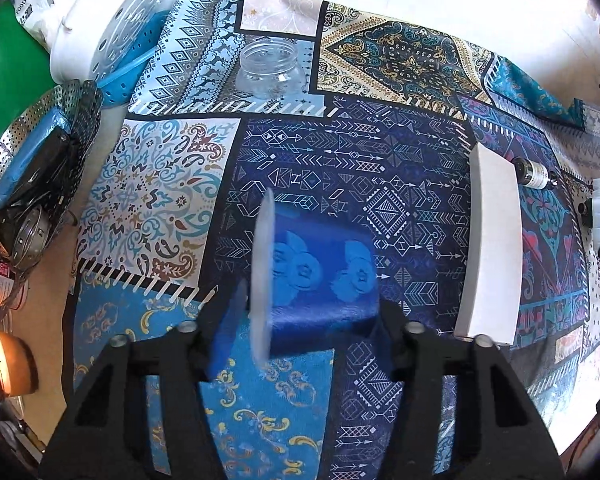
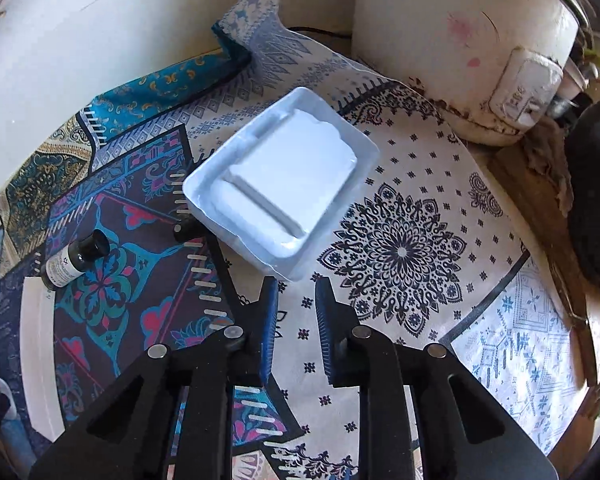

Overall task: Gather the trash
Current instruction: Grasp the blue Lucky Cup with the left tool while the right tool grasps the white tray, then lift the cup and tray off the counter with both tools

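Presently the left gripper [image 1: 312, 300] points steeply down at the tabletop, which is covered by a patchwork cloth [image 1: 160, 200]. Its fingers hold a blue packet [image 1: 324, 268] printed with roses. A pale flat edge on the packet's left side is smeared by blur, so what it is cannot be established, and the packet's lower part is hidden behind the fingers.

Beyond it an open clear jar [image 1: 270, 68] stands upright. A white box [image 1: 490, 248] lies to the right, and a small dark bottle [image 1: 534, 174] lies on its side just past the box. At the left edge are a perforated steel basket [image 1: 32, 152], whose dark contents are unclear, and a lit candle [image 1: 4, 360] cut off by the frame.

The right gripper [image 2: 297, 284] has its fingers drawn almost together, with only a narrow slit between the blue pads and nothing in it. A moulded white plastic tray [image 2: 280, 184] lies tilted on the cloth just ahead. Its near corner sits beside the left fingertip, but contact cannot be confirmed. A small black cap [image 2: 184, 230] shows partly from under the tray's left edge. The dark bottle appears again at the left of this view, with its label unreadable. A wall socket [image 2: 524, 92] is visible at the upper right.
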A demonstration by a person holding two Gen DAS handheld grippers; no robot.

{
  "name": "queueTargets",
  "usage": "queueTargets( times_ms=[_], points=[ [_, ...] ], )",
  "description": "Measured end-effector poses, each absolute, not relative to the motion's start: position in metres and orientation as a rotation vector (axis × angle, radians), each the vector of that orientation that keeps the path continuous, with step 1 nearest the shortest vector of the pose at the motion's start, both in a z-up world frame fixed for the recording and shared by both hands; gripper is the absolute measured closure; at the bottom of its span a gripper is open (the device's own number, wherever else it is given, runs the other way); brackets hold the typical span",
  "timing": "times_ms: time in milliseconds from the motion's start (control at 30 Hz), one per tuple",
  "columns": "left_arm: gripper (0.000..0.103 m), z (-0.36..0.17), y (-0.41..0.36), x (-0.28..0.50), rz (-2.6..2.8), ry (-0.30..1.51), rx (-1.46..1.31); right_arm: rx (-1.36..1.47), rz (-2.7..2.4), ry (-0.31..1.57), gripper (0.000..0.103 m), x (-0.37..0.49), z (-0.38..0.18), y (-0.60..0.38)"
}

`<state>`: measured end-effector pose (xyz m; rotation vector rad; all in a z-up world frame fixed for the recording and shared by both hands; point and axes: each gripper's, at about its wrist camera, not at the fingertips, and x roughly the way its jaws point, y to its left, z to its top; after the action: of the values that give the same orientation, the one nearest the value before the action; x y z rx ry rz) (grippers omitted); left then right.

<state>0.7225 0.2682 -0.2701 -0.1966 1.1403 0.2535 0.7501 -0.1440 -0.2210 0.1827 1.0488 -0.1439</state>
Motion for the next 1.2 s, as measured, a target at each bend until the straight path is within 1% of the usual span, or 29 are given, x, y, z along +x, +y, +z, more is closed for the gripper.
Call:
queueTargets(
  times_ms=[67, 167, 200, 267, 300, 333, 367, 433, 500, 567, 667, 833, 967, 1067, 1200],
  points=[
    [0.059, -0.269, 0.266, 0.724, 0.267, 1.137, -0.189, 0.198, -0.120, 1.056, 0.086, 0.742, -0.216, -0.156],
    [0.060, -0.266, 0.264, 0.719, 0.303, 1.117, -0.182, 0.198, -0.036, 1.084, 0.085, 0.731, -0.206, -0.162],
    [0.060, -0.264, 0.264, 0.718, 0.307, 1.111, -0.187, 0.202, -0.009, 1.086, 0.084, 0.729, -0.201, -0.162],
    [0.060, -0.259, 0.263, 0.715, 0.322, 1.092, -0.187, 0.197, 0.034, 1.078, 0.069, 0.729, -0.189, -0.161],
    [0.061, -0.257, 0.262, 0.714, 0.329, 1.085, -0.184, 0.200, 0.042, 1.069, 0.052, 0.731, -0.186, -0.159],
    [0.061, -0.254, 0.261, 0.714, 0.335, 1.078, -0.181, 0.214, 0.046, 1.049, 0.040, 0.737, -0.180, -0.158],
    [0.061, -0.250, 0.261, 0.711, 0.338, 1.069, -0.181, 0.237, 0.042, 1.020, 0.036, 0.741, -0.173, -0.158],
    [0.061, -0.244, 0.259, 0.708, 0.342, 1.052, -0.180, 0.272, 0.008, 0.988, 0.024, 0.756, -0.167, -0.157],
    [0.061, -0.240, 0.258, 0.707, 0.342, 1.040, -0.180, 0.312, -0.056, 0.970, 0.018, 0.775, -0.164, -0.156],
    [0.061, -0.236, 0.257, 0.705, 0.339, 1.032, -0.177, 0.365, -0.110, 0.967, 0.018, 0.794, -0.165, -0.158],
    [0.061, -0.233, 0.257, 0.704, 0.338, 1.027, -0.169, 0.408, -0.170, 1.015, 0.018, 0.824, -0.179, -0.149],
    [0.061, -0.232, 0.264, 0.704, 0.340, 1.027, -0.168, 0.323, -0.281, 1.094, 0.018, 0.845, -0.196, -0.136],
    [0.061, -0.232, 0.268, 0.707, 0.333, 1.029, -0.170, 0.305, -0.266, 1.132, 0.018, 0.835, -0.207, -0.142],
    [0.061, -0.230, 0.265, 0.709, 0.326, 1.024, -0.159, 0.319, -0.239, 1.118, 0.018, 0.819, -0.213, -0.150],
    [0.061, -0.227, 0.256, 0.715, 0.307, 1.016, -0.150, 0.351, -0.184, 1.088, 0.020, 0.797, -0.218, -0.165]
  ],
)
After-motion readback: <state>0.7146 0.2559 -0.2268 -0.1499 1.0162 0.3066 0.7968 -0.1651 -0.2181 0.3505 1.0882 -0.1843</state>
